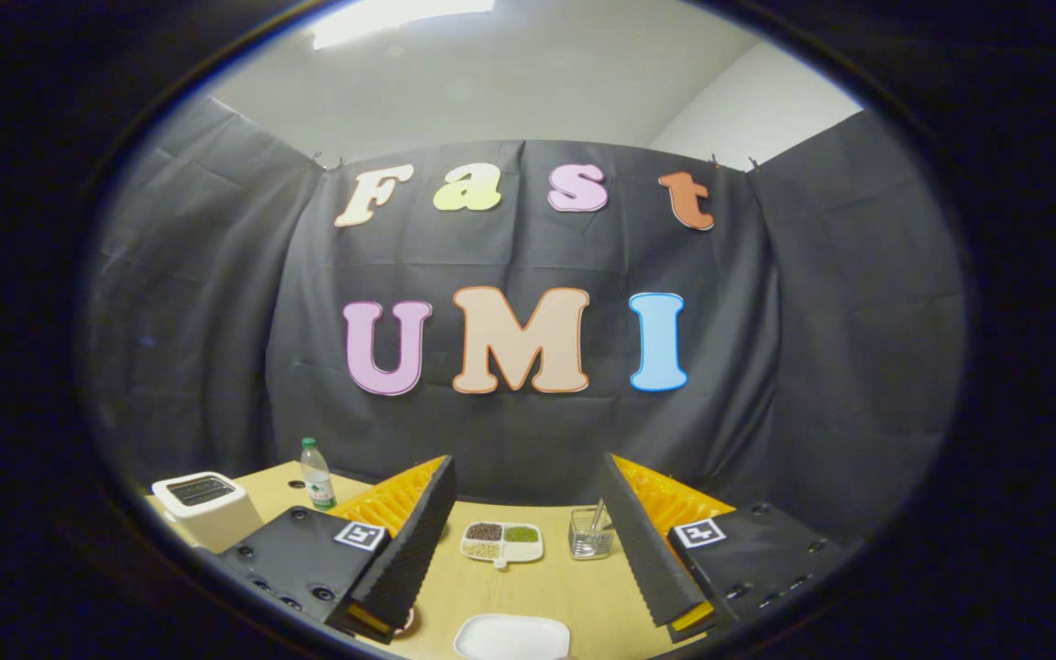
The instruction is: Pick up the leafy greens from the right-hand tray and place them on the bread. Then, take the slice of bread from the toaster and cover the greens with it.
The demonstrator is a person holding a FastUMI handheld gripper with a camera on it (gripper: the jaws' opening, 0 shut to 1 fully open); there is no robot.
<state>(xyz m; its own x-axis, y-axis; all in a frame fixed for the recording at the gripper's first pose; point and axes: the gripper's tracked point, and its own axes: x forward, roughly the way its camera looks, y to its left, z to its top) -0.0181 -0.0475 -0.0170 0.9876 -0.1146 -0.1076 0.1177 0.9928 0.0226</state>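
Ahead, toaster (pixel 203 504) beyond the wide-open, empty tool (pixel 519 587), off to its left finger's far side.

The gripper (pixel 523 541) is held up in the air, looking straight ahead. Its two fingers (pixel 409 550) are spread wide apart. Nothing is between them, and they touch nothing. Both fingers lean outward at the tips.

The gripper camera looked forward and level along its spread fingers (pixel 413 550) from low above the table (pixel 537 587), facing the booth's far cloth wall (pixel 528 431).
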